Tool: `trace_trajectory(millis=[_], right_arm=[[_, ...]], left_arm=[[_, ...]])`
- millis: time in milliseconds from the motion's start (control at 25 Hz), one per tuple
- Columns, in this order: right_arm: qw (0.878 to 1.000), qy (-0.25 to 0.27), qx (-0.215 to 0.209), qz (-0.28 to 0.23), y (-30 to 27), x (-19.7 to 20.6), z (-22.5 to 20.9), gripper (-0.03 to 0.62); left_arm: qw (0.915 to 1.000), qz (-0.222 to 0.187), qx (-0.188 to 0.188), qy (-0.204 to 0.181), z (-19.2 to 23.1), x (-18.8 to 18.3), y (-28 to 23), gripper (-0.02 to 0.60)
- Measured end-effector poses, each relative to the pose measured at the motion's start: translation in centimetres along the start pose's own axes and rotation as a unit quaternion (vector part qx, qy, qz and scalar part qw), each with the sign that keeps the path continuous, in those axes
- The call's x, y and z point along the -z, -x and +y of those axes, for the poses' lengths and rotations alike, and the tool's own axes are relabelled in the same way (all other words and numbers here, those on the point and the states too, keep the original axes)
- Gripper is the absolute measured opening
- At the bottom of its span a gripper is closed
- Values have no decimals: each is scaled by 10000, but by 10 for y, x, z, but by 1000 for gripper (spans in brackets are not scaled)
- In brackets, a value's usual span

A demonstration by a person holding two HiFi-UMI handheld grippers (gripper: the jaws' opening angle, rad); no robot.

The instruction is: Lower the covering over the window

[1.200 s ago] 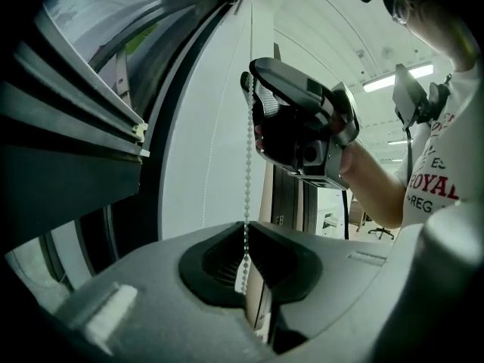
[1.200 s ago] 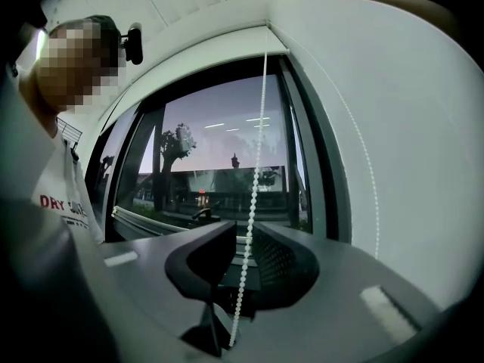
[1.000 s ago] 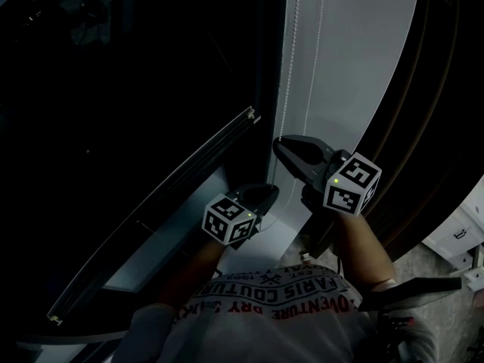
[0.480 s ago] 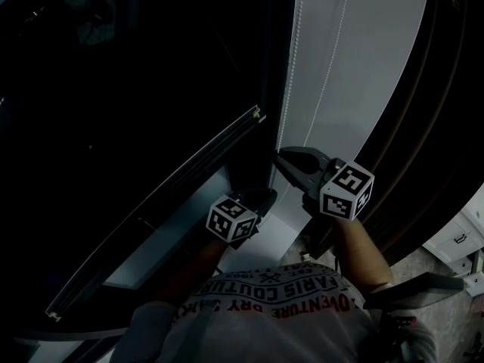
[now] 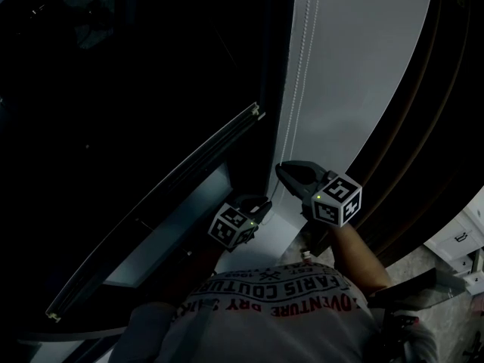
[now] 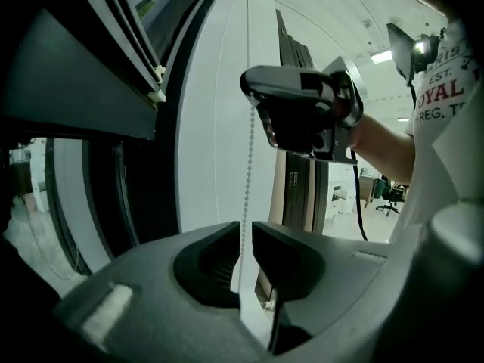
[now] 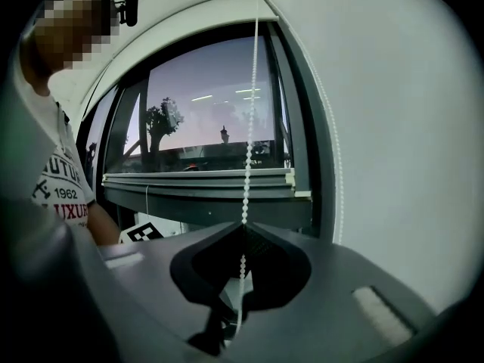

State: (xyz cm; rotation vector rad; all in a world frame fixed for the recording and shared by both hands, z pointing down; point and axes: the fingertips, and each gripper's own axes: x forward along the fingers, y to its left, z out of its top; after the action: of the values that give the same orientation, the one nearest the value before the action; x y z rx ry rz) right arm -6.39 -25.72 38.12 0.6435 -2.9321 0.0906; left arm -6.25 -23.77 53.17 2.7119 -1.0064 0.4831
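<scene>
A: What is the right gripper [image 7: 243, 229] doing?
B: Its jaws are pinching together on the bead chain [image 7: 248, 165], with a few beads trailing out behind the tips. I'd say it is gripping there to haul the loop down.
A: And the left gripper [image 6: 246, 229]?
B: Its jaws have just been opening. They are standing apart, and the chain is hanging between them without being pressed. Probably it is freeing itself for a fresh hold.
A: Where is the covering [image 7: 197, 186] sitting?
B: Its lower edge is lying across the window [image 7: 204, 119], just beyond the chain. How much glass it is covering I cannot judge.
A: What is each view adding?
B: The left gripper view is showing the right gripper directly above, on the same strand. The head view, too dark for jaws, is placing both beside the white wall [image 5: 363, 66]. Only the right gripper view is catching the tree [image 7: 165, 119] outside.
</scene>
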Motion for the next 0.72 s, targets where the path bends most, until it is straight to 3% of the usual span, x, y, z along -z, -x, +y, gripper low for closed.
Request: trace_trajectory(millis=[160, 360, 520, 720], right_arm=[[9998, 21, 108, 142, 2, 17, -3, 2], [9978, 48, 104, 652, -2, 60, 0, 2], [9973, -541, 50, 486, 0, 77, -4, 1], [9974, -529, 194, 447, 10, 78, -15, 0]], left_arm=[[9996, -285, 22, 14, 2, -18, 7, 61], [9963, -840, 114, 125, 1, -72, 22, 61], [9950, -977, 191, 45, 2, -100, 28, 60], [9896, -1412, 268, 88, 2, -140, 41, 60]])
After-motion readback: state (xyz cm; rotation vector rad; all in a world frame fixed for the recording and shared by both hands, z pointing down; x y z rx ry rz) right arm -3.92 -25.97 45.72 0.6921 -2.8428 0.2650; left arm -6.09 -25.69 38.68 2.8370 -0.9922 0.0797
